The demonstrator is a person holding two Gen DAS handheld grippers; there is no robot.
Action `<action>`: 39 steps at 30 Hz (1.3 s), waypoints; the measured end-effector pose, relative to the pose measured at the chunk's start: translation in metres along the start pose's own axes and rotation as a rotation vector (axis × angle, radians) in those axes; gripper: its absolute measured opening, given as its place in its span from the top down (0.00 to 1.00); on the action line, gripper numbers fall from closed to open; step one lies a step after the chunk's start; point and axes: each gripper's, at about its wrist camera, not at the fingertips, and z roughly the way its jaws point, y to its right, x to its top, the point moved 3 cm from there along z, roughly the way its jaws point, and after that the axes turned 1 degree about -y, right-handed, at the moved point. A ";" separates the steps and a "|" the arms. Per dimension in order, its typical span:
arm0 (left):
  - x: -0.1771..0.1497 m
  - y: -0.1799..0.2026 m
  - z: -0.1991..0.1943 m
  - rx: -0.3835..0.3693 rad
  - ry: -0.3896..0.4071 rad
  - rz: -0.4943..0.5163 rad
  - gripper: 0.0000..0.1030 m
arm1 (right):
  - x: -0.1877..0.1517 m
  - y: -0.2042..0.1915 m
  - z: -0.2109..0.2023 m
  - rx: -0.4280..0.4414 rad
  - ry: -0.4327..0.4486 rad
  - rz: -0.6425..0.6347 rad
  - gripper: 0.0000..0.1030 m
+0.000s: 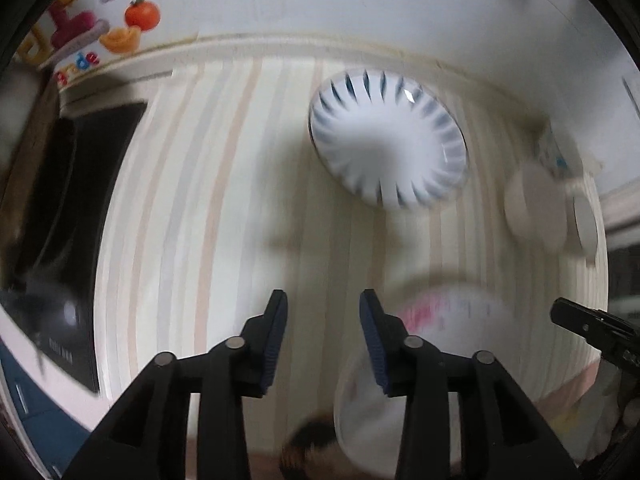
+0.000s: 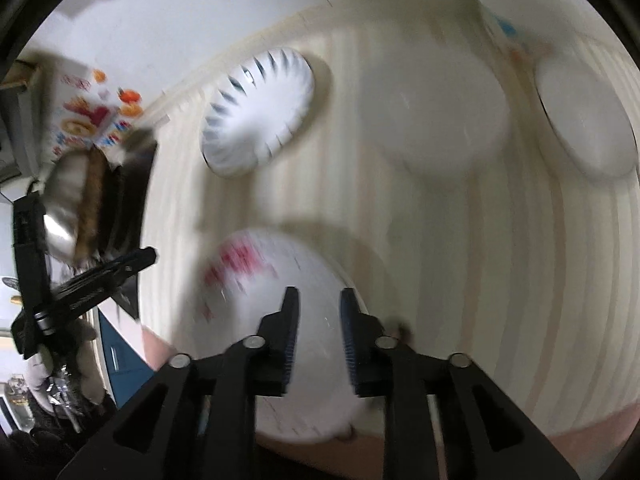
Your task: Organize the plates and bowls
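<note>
black fingers with ribbed blue pads belong to the left gripper (image 1: 323, 300); the pads stand apart with nothing between them, so the grip is released. through the gap shows the striped cream cloth of the table (image 1: 200, 200). just right of the right-hand pad, partly under it in the view, lies a white plate with a red pattern (image 1: 448, 312), blurred, its print not readable. farther out on the cloth sits a white dish with dark blue ribs (image 1: 388, 144), upright, apart from the plate. near the right edge of the table stand two plain white dishes (image 1: 536, 212), close together, too blurred to tell plate from bowl. at the left edge of the table lies a black slab (image 1: 72, 208), and behind it a box printed with fruit (image 1: 120, 20).

the right gripper (image 2: 319, 300) also shows its pads parted and empty, released. beneath and between its fingers lies the plate with the red pattern (image 2: 260, 280), flat on the cloth, not touched by either pad as far as the blur allows. beyond it to the left rests the blue-ribbed dish (image 2: 260, 112); to the right a large plain white dish (image 2: 436, 112) and, past that, another white one (image 2: 580, 116), each apart from the others. the left gripper appears at the left edge of this view (image 2: 136, 260), above the table's edge.
</note>
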 end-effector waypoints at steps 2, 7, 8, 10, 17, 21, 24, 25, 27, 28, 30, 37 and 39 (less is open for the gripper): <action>0.027 -0.005 0.009 0.000 -0.006 -0.019 0.64 | 0.033 -0.013 0.000 0.003 0.043 -0.014 0.64; 0.089 -0.020 0.046 -0.019 -0.030 -0.062 0.64 | 0.110 -0.028 0.030 -0.020 0.074 0.003 0.64; 0.097 -0.021 0.053 -0.020 -0.038 -0.058 0.64 | 0.122 -0.028 0.038 -0.023 0.070 0.008 0.64; 0.110 -0.021 0.069 -0.025 -0.063 -0.052 0.64 | 0.145 -0.029 0.057 -0.035 0.052 0.018 0.64; 0.134 -0.013 0.111 -0.030 -0.143 -0.012 0.63 | 0.190 -0.026 0.100 -0.101 -0.009 0.006 0.64; 0.138 -0.004 0.116 -0.084 -0.152 0.010 0.70 | 0.202 -0.024 0.116 -0.128 -0.036 0.003 0.65; 0.137 0.000 0.114 -0.083 -0.145 0.024 0.76 | 0.202 -0.022 0.127 -0.135 -0.057 -0.007 0.82; 0.136 0.001 0.114 -0.078 -0.142 0.026 0.76 | 0.201 -0.022 0.129 -0.146 -0.057 -0.012 0.83; 0.133 0.002 0.113 -0.071 -0.140 0.031 0.76 | 0.201 -0.023 0.130 -0.154 -0.039 -0.029 0.84; 0.131 0.003 0.112 -0.063 -0.139 0.036 0.76 | 0.199 -0.023 0.129 -0.151 -0.036 -0.028 0.84; 0.127 0.005 0.111 -0.052 -0.137 0.051 0.76 | 0.197 -0.021 0.129 -0.143 -0.034 -0.023 0.85; 0.123 0.031 0.099 -0.042 -0.110 0.076 0.76 | 0.190 -0.024 0.115 -0.134 -0.014 -0.037 0.85; 0.119 0.035 0.090 -0.040 -0.097 0.086 0.76 | 0.186 -0.027 0.108 -0.132 -0.009 -0.047 0.85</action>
